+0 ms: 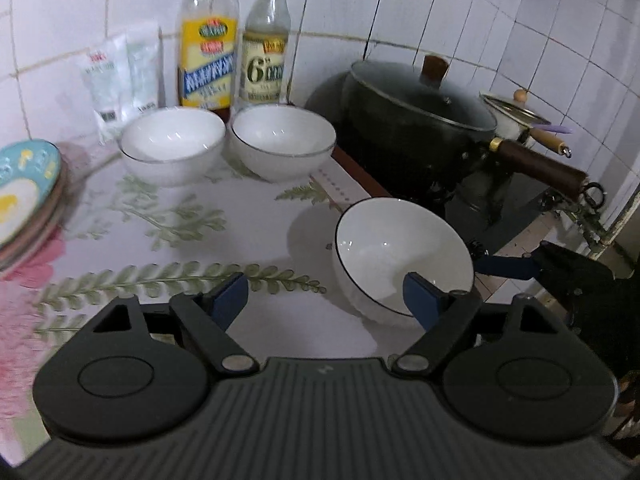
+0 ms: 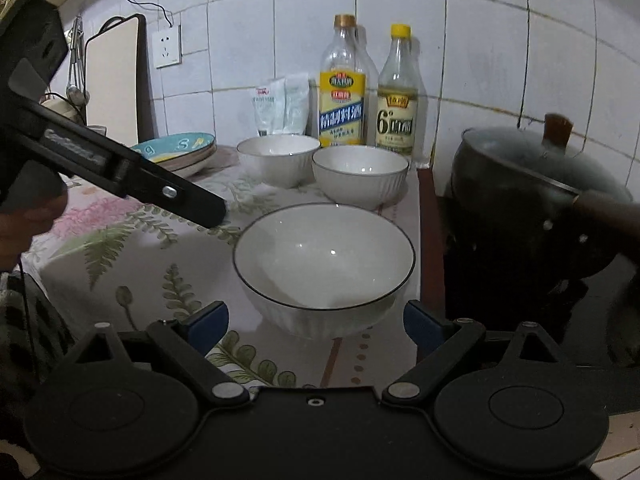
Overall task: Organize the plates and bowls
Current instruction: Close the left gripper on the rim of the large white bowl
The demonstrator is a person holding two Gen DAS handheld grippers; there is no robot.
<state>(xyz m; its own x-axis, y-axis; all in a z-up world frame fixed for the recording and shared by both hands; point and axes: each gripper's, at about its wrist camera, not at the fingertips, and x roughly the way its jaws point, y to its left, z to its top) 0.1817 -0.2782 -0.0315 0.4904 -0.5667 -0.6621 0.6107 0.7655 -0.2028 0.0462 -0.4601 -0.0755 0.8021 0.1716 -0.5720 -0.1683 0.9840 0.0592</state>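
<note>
A large white bowl with a dark rim [image 2: 324, 256] stands on the floral cloth close to the stove. My right gripper [image 2: 316, 326] is open, and the bowl's near wall sits just ahead between its blue pads without touching them. My left gripper [image 1: 326, 300] is open and holds nothing; its right pad overlaps the large bowl [image 1: 400, 256] at the near rim. Two smaller white bowls [image 1: 172, 144] [image 1: 284, 140] stand side by side at the back. A stack of plates [image 1: 24, 196], the top one blue and yellow, lies at the far left.
Two bottles [image 2: 342, 92] [image 2: 396, 96] and white sachets [image 2: 280, 104] stand against the tiled wall. A black lidded pot [image 1: 416, 120] with a wooden handle sits on the stove at right, with a small pan [image 1: 508, 116] behind it. A cutting board [image 2: 116, 80] leans at the back left.
</note>
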